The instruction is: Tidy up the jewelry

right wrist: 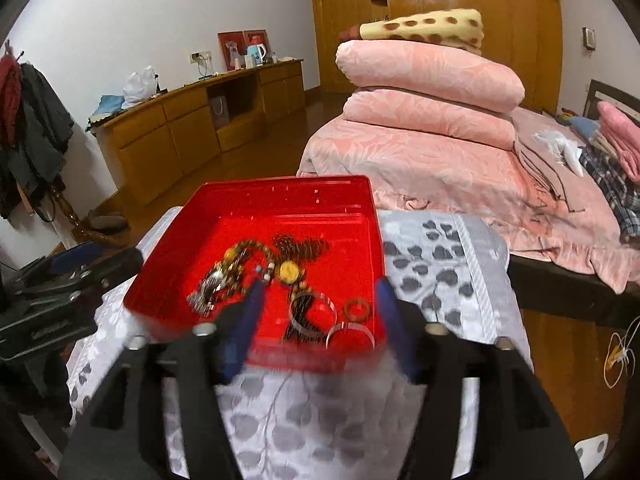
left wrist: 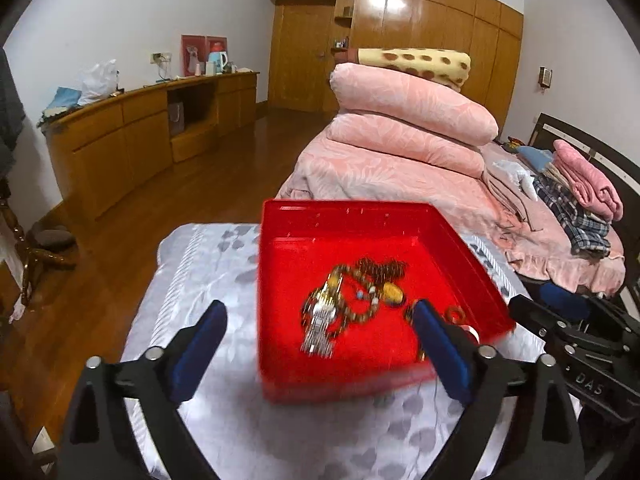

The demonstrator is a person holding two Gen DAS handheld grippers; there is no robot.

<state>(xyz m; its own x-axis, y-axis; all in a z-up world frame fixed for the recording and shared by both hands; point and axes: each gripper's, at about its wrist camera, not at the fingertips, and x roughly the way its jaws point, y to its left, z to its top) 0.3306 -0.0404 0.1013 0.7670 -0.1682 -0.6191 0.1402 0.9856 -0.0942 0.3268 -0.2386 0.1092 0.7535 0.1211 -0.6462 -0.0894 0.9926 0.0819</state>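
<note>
A red plastic tray (left wrist: pixel 340 216) sits on a grey leaf-patterned cloth (left wrist: pixel 208 264). It holds a tangle of jewelry: a silver and gold watch (left wrist: pixel 320 316), brown bead strands (left wrist: pixel 380 268), an amber pendant (left wrist: pixel 392 292). In the right wrist view the tray (right wrist: pixel 280 188) also holds silver bangles (right wrist: pixel 312 316) and a brown ring (right wrist: pixel 357 309). My left gripper (left wrist: pixel 320 316) is open and empty, its fingers (left wrist: pixel 208 324) straddling the tray's near left corner. My right gripper (right wrist: pixel 320 300) is open and empty over the tray's near right part.
A bed with folded pink quilts (left wrist: pixel 408 120) and clothes (left wrist: pixel 580 192) stands behind and right. A wooden sideboard (left wrist: pixel 132 128) lines the left wall, a wardrobe (left wrist: pixel 400 40) the back. The right gripper's body (left wrist: pixel 580 340) shows right of the tray.
</note>
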